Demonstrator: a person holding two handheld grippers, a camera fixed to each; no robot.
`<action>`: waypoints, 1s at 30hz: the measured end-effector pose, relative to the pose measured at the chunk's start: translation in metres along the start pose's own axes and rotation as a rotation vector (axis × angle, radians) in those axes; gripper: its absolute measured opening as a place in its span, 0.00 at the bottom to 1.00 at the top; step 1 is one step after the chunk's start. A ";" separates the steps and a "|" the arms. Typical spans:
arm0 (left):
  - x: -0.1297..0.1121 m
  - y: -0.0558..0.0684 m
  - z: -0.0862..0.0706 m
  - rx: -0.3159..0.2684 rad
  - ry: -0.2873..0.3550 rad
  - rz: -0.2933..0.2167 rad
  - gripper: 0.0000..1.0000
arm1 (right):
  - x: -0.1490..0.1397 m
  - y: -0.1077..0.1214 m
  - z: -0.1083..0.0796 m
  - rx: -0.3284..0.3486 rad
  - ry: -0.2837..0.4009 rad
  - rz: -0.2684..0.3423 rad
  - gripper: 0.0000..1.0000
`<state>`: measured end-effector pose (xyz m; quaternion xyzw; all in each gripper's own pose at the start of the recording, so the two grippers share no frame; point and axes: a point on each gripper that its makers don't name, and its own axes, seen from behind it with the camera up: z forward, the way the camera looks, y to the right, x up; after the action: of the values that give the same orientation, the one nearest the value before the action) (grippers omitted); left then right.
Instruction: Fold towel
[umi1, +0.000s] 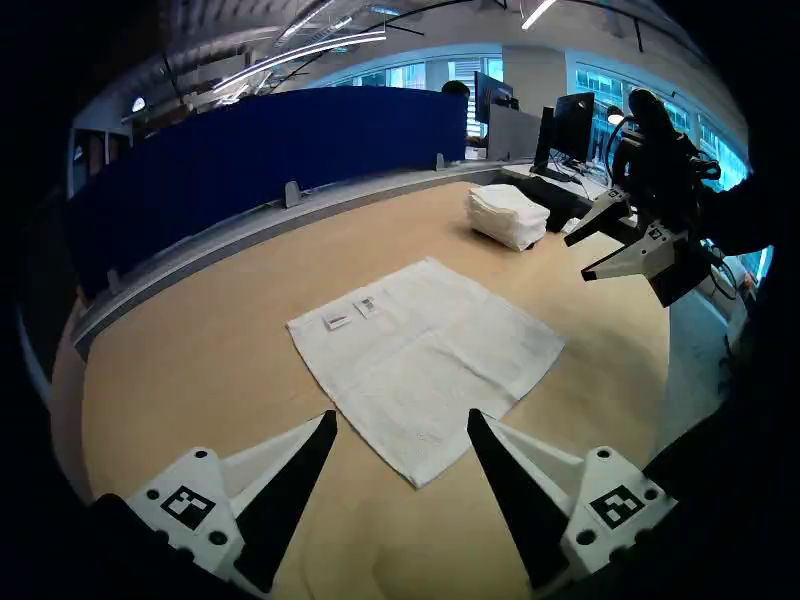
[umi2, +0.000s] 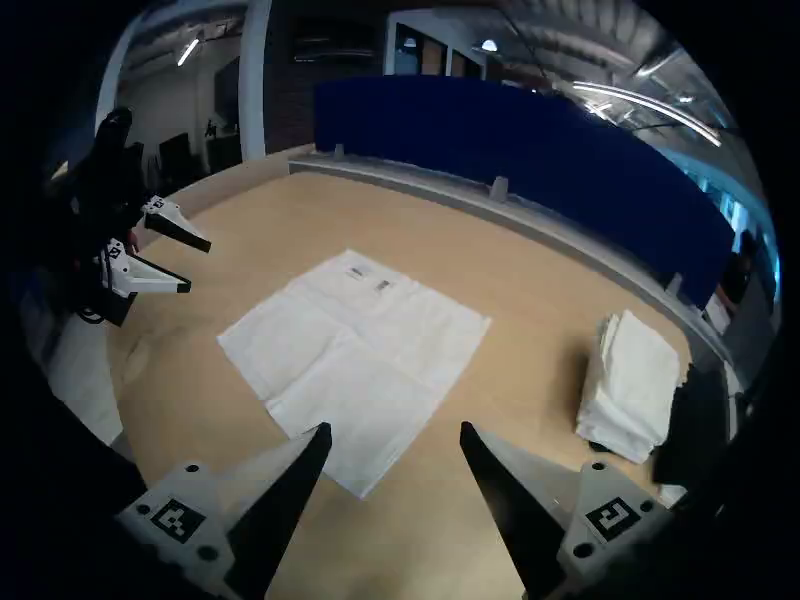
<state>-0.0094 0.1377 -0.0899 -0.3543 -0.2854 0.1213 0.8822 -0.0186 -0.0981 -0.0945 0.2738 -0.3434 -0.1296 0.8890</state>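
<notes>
White square cloth towel (umi1: 425, 350) lies flat on the light wooden tabletop (umi1: 200, 350), left tongs (umi1: 401, 417) and right tongs (umi2: 394, 430) both wide open, empty.

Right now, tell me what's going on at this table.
A person holds a gripper in each hand above a wooden table. The left gripper and right gripper are both open and grip nothing. A white towel lies spread flat on the table, not yet folded. A stack of folded towels sits off to one side.
</notes>
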 end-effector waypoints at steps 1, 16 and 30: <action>-0.004 0.000 0.003 0.002 -0.006 0.004 0.97 | -0.004 -0.001 0.003 0.000 -0.003 0.003 1.00; -0.052 0.011 0.033 -0.009 -0.060 0.012 0.97 | -0.059 -0.015 0.033 0.015 -0.063 -0.006 1.00; -0.079 0.021 0.043 -0.050 -0.140 -0.027 0.97 | -0.090 -0.029 0.043 0.051 -0.134 0.000 1.00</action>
<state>-0.0988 0.1438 -0.1118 -0.3628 -0.3540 0.1268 0.8526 -0.1154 -0.1016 -0.1336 0.2871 -0.4055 -0.1389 0.8566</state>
